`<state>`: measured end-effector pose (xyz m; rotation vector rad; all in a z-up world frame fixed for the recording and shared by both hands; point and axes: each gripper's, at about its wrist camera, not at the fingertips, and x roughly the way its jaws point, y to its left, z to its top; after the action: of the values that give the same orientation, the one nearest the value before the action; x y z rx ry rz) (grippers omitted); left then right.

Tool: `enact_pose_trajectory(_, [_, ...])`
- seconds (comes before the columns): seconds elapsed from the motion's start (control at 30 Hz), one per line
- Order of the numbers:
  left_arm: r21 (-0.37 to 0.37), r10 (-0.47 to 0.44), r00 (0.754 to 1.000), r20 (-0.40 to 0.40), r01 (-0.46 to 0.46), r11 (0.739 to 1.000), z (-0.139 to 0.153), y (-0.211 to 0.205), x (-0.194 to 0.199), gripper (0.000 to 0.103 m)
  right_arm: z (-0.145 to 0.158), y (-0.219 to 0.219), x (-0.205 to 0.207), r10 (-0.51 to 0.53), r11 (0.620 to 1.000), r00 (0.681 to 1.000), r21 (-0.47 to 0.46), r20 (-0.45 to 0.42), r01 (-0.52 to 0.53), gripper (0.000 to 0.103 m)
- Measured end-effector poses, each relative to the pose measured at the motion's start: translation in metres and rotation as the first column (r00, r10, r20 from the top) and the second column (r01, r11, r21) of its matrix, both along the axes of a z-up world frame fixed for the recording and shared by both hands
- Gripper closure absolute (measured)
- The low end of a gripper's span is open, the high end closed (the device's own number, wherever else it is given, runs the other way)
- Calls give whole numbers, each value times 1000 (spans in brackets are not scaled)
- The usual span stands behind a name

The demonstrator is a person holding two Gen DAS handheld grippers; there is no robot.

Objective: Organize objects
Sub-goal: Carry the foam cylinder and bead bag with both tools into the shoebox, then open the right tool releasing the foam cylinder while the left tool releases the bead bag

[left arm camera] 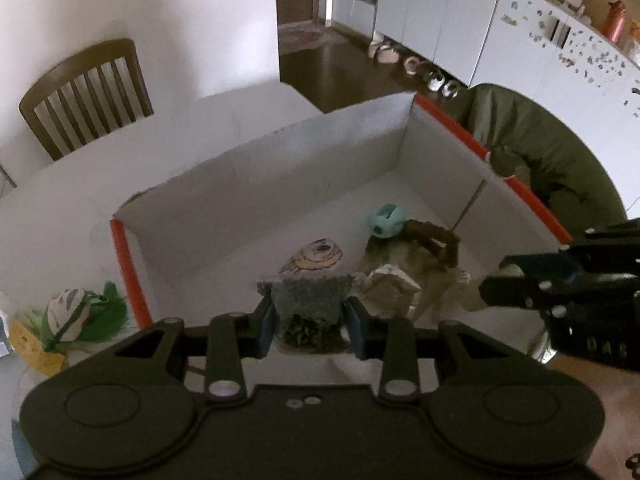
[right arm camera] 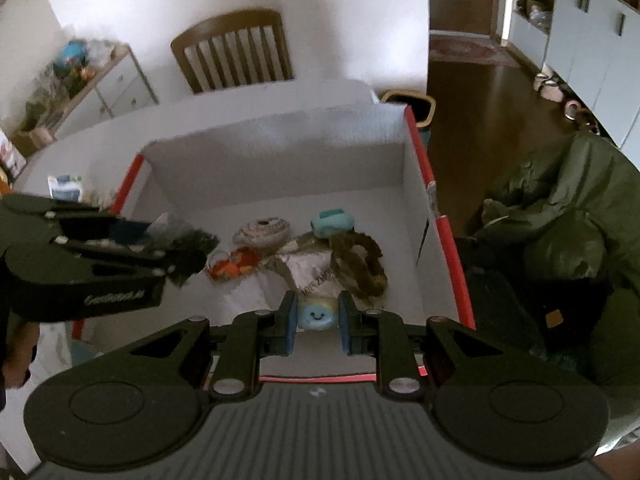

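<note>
Over the white box [left arm camera: 280,168], the left gripper [left arm camera: 308,312] clamped a grey fuzzy item [left arm camera: 310,300], and the right gripper [right arm camera: 318,318] squeezed a smiling blue toy [right arm camera: 316,316]. Releasing too near the wall could drop them outside.

Toys [right arm camera: 356,264] lie inside the box [right arm camera: 280,152] on the table [left arm camera: 60,208].

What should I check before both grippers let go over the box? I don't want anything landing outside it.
1. Left gripper shut on the grey fuzzy item: ok.
2. Right gripper shut on the smiley plush: ok.
3. Both loads above the white box interior: ok.
4. Grippers apart from each other: ok.
5. Bare floor under the left load: cannot tell.
6. Green toy still outside the box: not ok.
</note>
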<state>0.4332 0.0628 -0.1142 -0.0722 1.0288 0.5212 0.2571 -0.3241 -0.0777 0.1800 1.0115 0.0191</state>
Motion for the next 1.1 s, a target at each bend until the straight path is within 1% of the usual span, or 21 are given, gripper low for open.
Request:
enact_pose_trajectory(0.13, [-19, 24, 999, -24, -24, 1000, -11, 7, 9, 68, -10, 1, 8, 30, 1000, 999, -4, -38, -30, 83])
enact_pose_trajectory(0.27, [-27, 27, 998, -57, -28, 999, -22, 9, 19, 68, -20, 1, 14, 54, 999, 996, -1, -70, -54, 83])
enact_pose_trajectory(0.43, [-41, 48, 996, -69, -51, 998, -28, 15, 24, 68, -30, 2, 20, 74, 997, 993, 3, -93, -74, 83])
enact_pose_trajectory(0.63, [-45, 56, 994, -93, -60, 997, -34, 17, 26, 68, -38, 4, 22, 98, 995, 990, -2, -105, -98, 83])
enact_pose_trajectory(0.8, [-63, 71, 992, -104, -77, 995, -38, 20, 24, 68, -42, 4, 24, 94, 996, 989, 0, -114, -94, 83])
enact_pose_trajectory(1.03, [-89, 85, 989, -122, -97, 991, -43, 22, 25, 66, -42, 4, 23, 90, 996, 990, -7, -112, -91, 82])
enact_pose_trajectory(1.1, [-92, 90, 988, -125, -102, 991, -45, 23, 24, 65, -41, 5, 23, 90, 995, 990, -23, -109, -93, 82])
